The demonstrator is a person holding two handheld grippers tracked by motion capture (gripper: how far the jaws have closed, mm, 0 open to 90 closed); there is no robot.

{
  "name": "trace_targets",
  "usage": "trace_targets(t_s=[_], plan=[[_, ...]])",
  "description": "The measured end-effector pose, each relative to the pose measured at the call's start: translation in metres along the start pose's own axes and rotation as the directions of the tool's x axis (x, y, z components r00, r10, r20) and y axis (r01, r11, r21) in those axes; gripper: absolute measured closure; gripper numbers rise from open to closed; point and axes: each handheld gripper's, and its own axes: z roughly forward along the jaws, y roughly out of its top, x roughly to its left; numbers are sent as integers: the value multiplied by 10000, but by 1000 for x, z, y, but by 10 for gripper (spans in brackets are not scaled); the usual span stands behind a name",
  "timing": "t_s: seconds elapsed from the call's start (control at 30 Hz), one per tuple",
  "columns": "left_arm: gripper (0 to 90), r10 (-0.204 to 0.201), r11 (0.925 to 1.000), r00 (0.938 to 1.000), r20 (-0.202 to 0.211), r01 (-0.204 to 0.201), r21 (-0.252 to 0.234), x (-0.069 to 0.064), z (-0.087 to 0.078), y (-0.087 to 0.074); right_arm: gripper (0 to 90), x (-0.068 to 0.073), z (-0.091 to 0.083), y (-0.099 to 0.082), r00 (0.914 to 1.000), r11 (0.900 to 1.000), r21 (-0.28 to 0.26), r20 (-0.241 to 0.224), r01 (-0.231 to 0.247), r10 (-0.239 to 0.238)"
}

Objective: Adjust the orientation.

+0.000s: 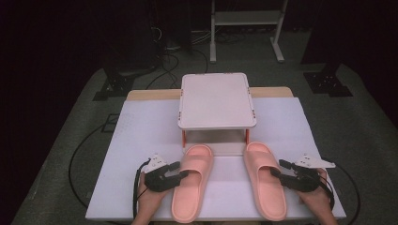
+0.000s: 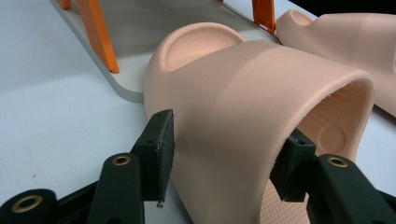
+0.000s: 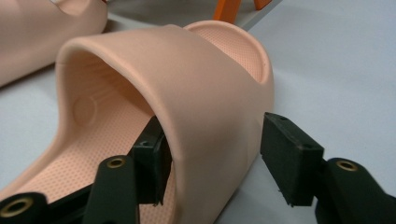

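Left claw (image 2: 224, 163) seemingly grips left slipper (image 1: 191, 180); right claw (image 3: 212, 156) straddles right slipper (image 1: 265, 185).

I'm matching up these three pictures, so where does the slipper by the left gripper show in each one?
High view: the left slipper lies lower centre-left, toe toward the stand.
Left gripper view: it sits centre, its strap's outer wall between the jaws.
Right gripper view: its edge shows at the upper left corner.
Shared landmark: the stand's orange legs.
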Motion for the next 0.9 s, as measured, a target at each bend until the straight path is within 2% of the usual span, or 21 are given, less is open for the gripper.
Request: trace_targets(t_s=[0.23,0.37,0.43,0.63,0.8,0.9], plan=[[522,32,9999,10000,-72,-33,-115,-1,-2,0,561,3,2,0,9996,10000,-12,273,98,-98],[550,-5,9999,10000,-67,4,-164,0,-2,0,583,5,2,0,9990,9999,-2,437,112,-112],[573,-70,9997,10000,-69,68,-222,1,-3,0,626,7,1,0,9977,9998,-69,651,209,-204],[613,-232,9993,9997,-54,230,-308,3,-5,-1,657,8,1,1,9976,9999,-96,675,135,-128],[685,-403,9988,9992,80,405,-290,7,-7,-1,726,8,-2,1,9966,9998,-88,796,203,-195],[690,-468,9982,9989,81,471,-381,7,-8,-1,740,6,-4,0,9964,9998,-103,837,170,-160]])
